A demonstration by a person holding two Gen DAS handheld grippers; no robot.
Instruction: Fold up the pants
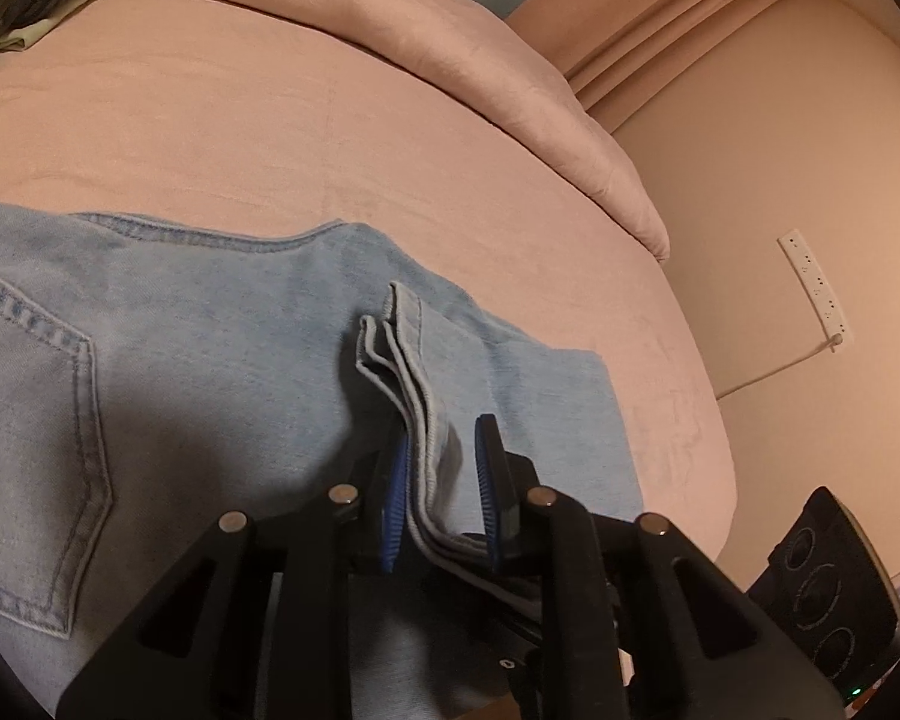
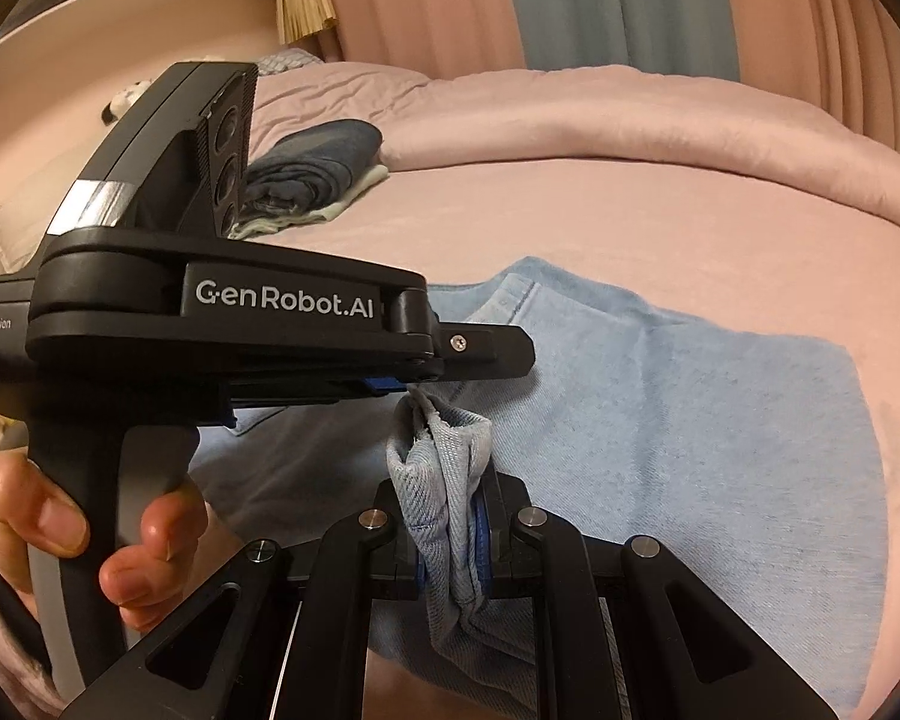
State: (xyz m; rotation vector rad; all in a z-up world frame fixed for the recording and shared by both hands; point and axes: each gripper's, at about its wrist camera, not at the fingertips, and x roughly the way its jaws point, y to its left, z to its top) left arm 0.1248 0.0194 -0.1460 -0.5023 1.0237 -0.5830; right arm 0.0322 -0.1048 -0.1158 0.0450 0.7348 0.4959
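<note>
Light blue jeans (image 1: 198, 348) lie flat on the pink bed, back pocket at the left; they also show in the right wrist view (image 2: 690, 420). My left gripper (image 1: 441, 480) has its blue pads apart, with the hem of the leg ends (image 1: 402, 372) lying between them against the left pad. My right gripper (image 2: 453, 531) is shut on a bunched fold of the hem (image 2: 444, 480), held above the jeans. The left gripper's body (image 2: 282, 324) crosses the right wrist view, its tip at the same hem.
A pink bedsheet (image 1: 270, 138) covers the bed, with a rolled pink duvet (image 2: 630, 120) at the back. Folded dark clothes (image 2: 312, 174) sit at the far left. The bed edge falls away on the right, with a power strip (image 1: 816, 282) on the floor.
</note>
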